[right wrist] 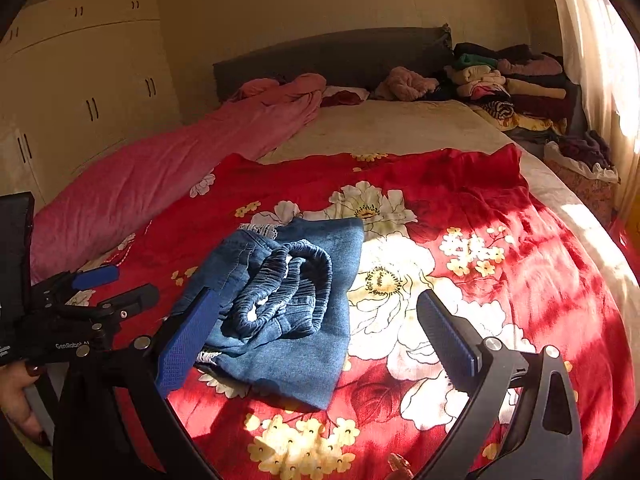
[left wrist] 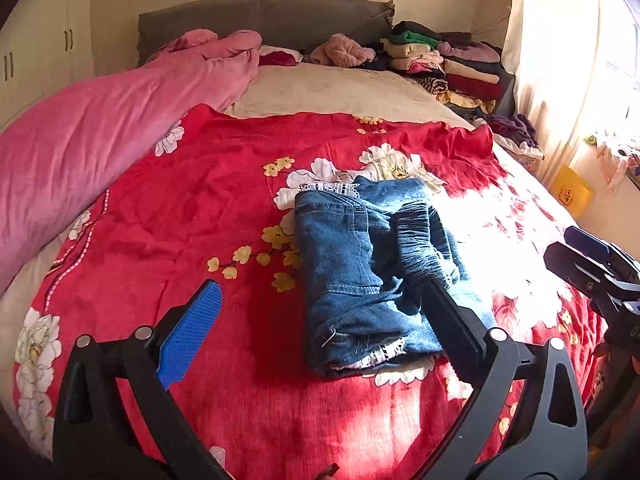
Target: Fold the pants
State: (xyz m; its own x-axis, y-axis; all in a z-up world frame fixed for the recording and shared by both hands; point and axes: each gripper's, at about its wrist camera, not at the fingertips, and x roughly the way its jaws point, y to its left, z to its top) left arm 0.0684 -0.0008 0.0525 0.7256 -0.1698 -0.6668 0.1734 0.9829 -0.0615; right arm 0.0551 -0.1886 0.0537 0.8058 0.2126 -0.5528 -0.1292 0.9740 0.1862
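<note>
Denim pants [left wrist: 360, 276] lie folded, waistband bunched on top; both claws gape wide, empty.

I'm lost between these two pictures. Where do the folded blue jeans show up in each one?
Left wrist view: the folded blue denim jeans lie just right of centre on the red floral blanket, between the open left tongs.
Right wrist view: the jeans lie left of centre, beside the left finger of the open right tongs.
Shared landmark: the grey padded headboard at the far end of the bed.
</note>
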